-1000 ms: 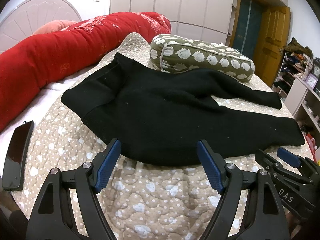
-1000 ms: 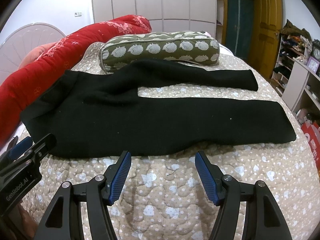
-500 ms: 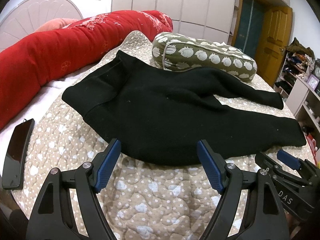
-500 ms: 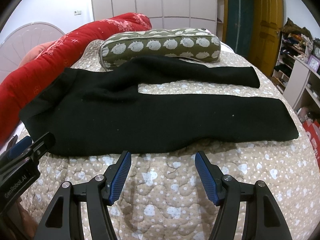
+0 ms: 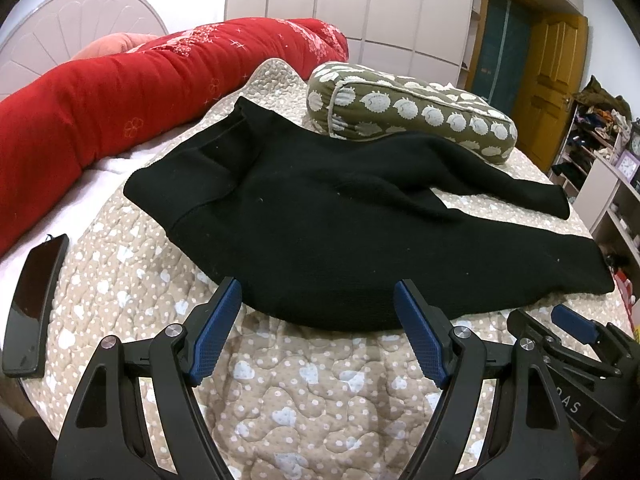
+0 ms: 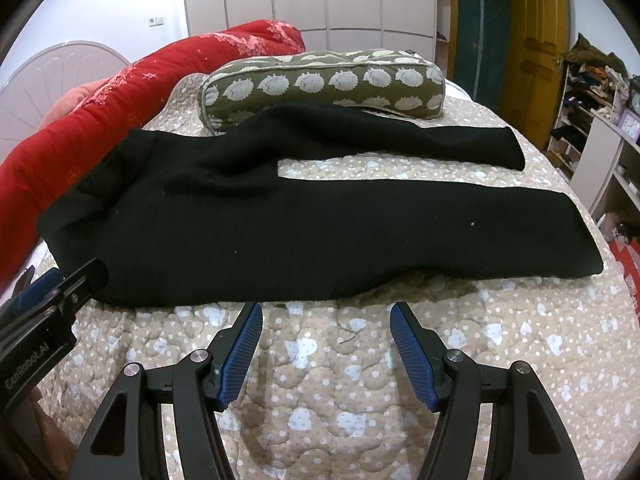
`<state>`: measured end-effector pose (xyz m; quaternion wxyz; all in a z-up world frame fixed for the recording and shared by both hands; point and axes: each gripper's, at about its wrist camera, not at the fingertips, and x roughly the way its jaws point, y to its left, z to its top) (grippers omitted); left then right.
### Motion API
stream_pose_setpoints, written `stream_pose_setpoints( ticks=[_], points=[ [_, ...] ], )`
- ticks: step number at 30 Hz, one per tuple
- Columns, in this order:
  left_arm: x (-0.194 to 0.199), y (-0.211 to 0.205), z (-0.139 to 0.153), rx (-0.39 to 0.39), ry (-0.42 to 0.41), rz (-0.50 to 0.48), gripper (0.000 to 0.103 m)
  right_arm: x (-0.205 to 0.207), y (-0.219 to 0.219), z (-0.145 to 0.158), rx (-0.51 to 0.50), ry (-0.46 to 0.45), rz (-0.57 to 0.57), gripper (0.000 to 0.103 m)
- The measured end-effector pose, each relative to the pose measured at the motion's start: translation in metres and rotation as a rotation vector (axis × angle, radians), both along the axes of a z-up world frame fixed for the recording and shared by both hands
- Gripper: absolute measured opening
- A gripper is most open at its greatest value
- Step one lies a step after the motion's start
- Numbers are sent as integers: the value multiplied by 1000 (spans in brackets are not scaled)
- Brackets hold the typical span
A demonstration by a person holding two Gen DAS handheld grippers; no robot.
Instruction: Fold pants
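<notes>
Black pants (image 5: 320, 220) (image 6: 300, 232) lie spread flat on the beige quilted bedspread (image 5: 312, 400) (image 6: 500, 340), waistband to the left and both legs running right. The far leg rests partly against a green patterned bolster (image 5: 412, 112) (image 6: 324, 84). My left gripper (image 5: 318, 304) stands open just short of the pants' near edge, nothing between its blue pads. My right gripper (image 6: 326, 320) is open too, hovering over bare quilt close to the near leg's edge. Each gripper shows at the side of the other's view.
A rolled red quilt (image 5: 120, 92) (image 6: 120, 92) lies along the far left of the bed. A black phone (image 5: 34, 304) rests at the bed's left edge. Shelves with clutter (image 5: 600, 152) and a yellow door (image 6: 532, 40) stand at the right.
</notes>
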<state>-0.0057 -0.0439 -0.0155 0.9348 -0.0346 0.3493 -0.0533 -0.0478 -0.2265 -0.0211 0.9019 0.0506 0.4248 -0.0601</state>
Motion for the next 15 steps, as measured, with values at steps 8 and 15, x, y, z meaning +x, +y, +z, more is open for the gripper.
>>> stream_pose_setpoints(
  ticks=[8,15],
  points=[
    [1,-1,-2,-1,7,5,79,2,1,-3,1,8,8,65],
    [6,37,8,-114,42,64,79,-2,-14,-3,35,8,5,65]
  ],
)
